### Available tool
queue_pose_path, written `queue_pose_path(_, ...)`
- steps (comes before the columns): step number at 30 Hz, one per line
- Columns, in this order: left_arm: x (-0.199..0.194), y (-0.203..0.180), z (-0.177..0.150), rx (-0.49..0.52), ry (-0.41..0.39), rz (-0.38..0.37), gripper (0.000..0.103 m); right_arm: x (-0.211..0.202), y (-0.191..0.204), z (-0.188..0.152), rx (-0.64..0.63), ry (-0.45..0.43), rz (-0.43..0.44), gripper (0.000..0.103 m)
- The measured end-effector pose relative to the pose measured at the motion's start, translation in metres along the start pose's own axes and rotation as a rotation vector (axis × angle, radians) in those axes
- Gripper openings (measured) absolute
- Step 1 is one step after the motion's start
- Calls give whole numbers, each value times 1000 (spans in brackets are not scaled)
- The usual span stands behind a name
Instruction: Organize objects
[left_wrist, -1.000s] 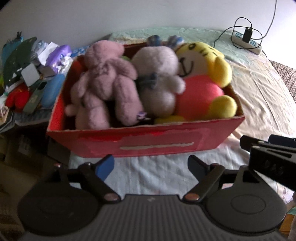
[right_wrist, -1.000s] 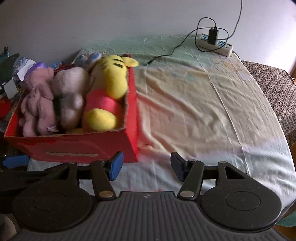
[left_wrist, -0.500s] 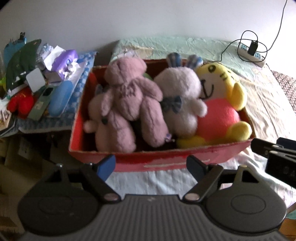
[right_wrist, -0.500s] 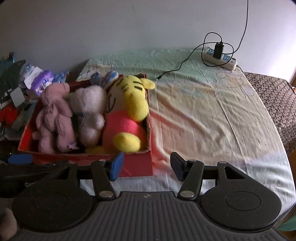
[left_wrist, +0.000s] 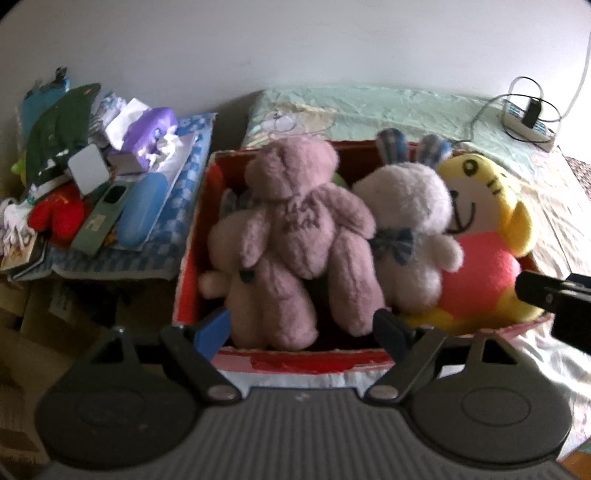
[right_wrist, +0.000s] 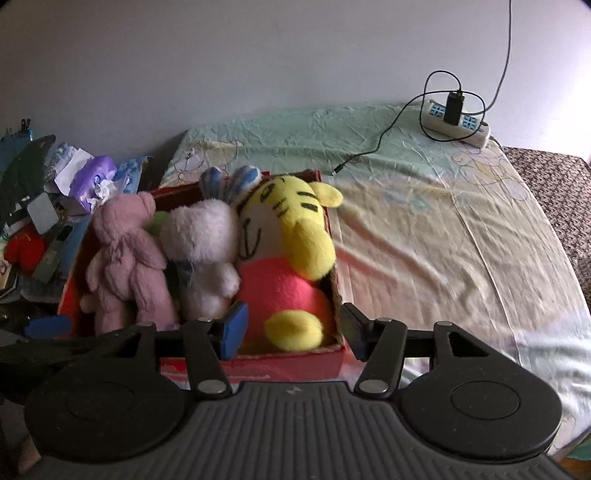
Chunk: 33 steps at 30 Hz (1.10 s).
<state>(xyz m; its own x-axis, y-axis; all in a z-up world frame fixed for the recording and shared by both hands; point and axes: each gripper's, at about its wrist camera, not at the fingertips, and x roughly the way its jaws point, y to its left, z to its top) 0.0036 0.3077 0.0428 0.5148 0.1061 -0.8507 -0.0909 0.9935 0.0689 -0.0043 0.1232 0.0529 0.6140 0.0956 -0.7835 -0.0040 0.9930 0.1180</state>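
A red cardboard box (left_wrist: 295, 360) (right_wrist: 258, 365) stands on the bed and holds several plush toys. A pink teddy bear (left_wrist: 299, 225) (right_wrist: 125, 254) lies at its left, a pale bunny with striped ears (left_wrist: 406, 221) (right_wrist: 207, 251) in the middle, and a yellow tiger in a pink shirt (left_wrist: 484, 236) (right_wrist: 291, 258) at its right. My left gripper (left_wrist: 301, 326) is open and empty above the box's near wall. My right gripper (right_wrist: 293, 328) is open and empty over the box's near right corner. It also shows at the right edge of the left wrist view (left_wrist: 554, 299).
A cluttered side surface (left_wrist: 92, 192) (right_wrist: 40, 221) left of the box holds tissues, a remote, a blue case and red items. The bed sheet (right_wrist: 443, 229) spreads to the right. A power strip with cables (right_wrist: 454, 118) (left_wrist: 528, 122) lies at the far corner by the wall.
Both grippers have risen and tilted, so the box now sits lower in both views and its inside shows from above. Both stay open. The toys have not moved.
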Motion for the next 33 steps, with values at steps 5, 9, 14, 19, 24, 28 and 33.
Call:
queue_pose_path(5,2,1,2,-30,3,31,85,5,0,2,-33,-8,7,59)
queue_pose_path(9,0,-3,1,-35,-10,31,85,7,-3,2,-48,-10,11,59)
queue_pose_path(14,1,-3,-2,-63,9,-7,86,7,-9,-1,-60,19,17,61)
queue_pose_path(19,0,-4,-8,-67,8,17,91,6,-13,-5,-40,35,35,63)
queue_pose_path(24,-2,-4,-12,-40,4,22,90,5,-12,-7,-12,16,38,63)
queue_pose_path(28,-5,-2,-17,-35,11,31,92,5,-11,-14,-7,36,45,63)
queue_pose_path(33,-9,-2,-19,-30,15,20,91,-1,-10,-15,2,19,43,63)
